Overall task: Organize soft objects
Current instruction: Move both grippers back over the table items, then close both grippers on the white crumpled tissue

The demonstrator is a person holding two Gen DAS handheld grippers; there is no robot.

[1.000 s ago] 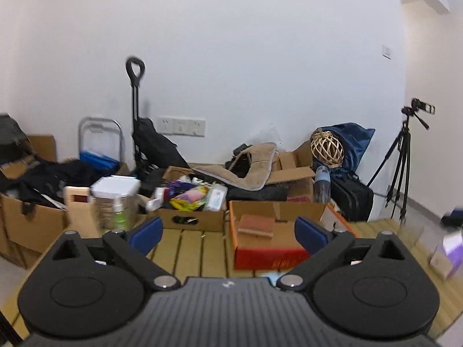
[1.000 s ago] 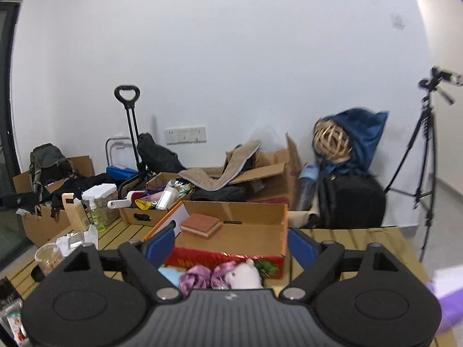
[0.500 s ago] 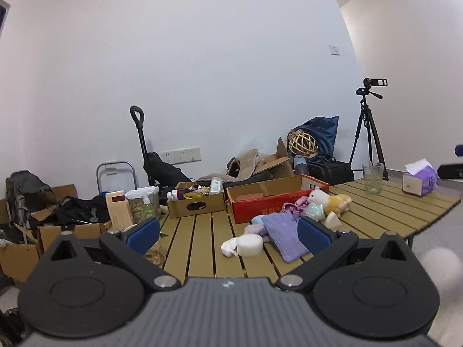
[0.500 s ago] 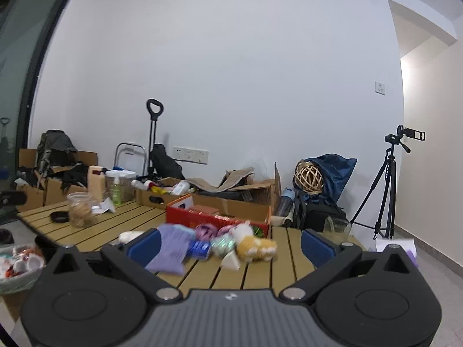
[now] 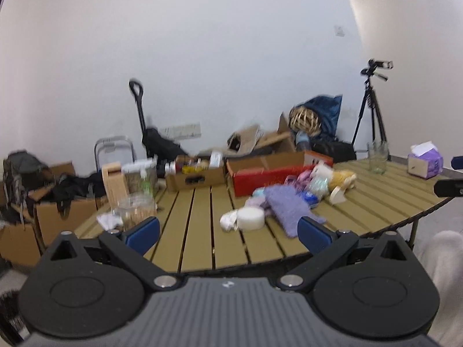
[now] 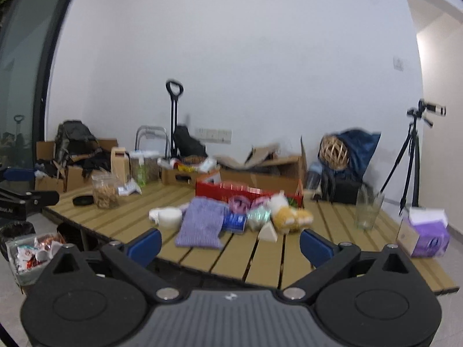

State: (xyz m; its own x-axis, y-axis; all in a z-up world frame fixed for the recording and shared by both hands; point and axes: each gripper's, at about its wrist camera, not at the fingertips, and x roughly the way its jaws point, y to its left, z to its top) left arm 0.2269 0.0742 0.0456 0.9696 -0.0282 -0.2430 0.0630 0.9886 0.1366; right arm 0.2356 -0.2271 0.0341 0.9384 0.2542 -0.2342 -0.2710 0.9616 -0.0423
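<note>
A heap of soft things lies on the slatted wooden table (image 5: 196,225): a purple knitted cloth (image 5: 285,209) (image 6: 202,222), a white round pad (image 5: 250,219) (image 6: 170,217), a yellow plush toy (image 5: 343,179) (image 6: 286,218), pink scrunchies and a white wedge (image 6: 267,232). Behind the heap stands a red box (image 5: 260,177) (image 6: 231,188). My left gripper (image 5: 228,231) is open and empty, held short of the table's near edge. My right gripper (image 6: 230,244) is also open and empty, in front of the edge and facing the heap.
A drinking glass (image 6: 369,208) and a purple tissue box (image 6: 425,234) stand at the table's right end. A snack jar (image 6: 105,189) and cardboard boxes sit at the left and back. A bin of wrappers (image 6: 31,254) is on the floor, a tripod (image 6: 411,156) by the wall.
Both grippers have pulled back and sunk from close above the red box to the table's near edge, so the whole tabletop shows. The right jaws have spread slightly wider.
</note>
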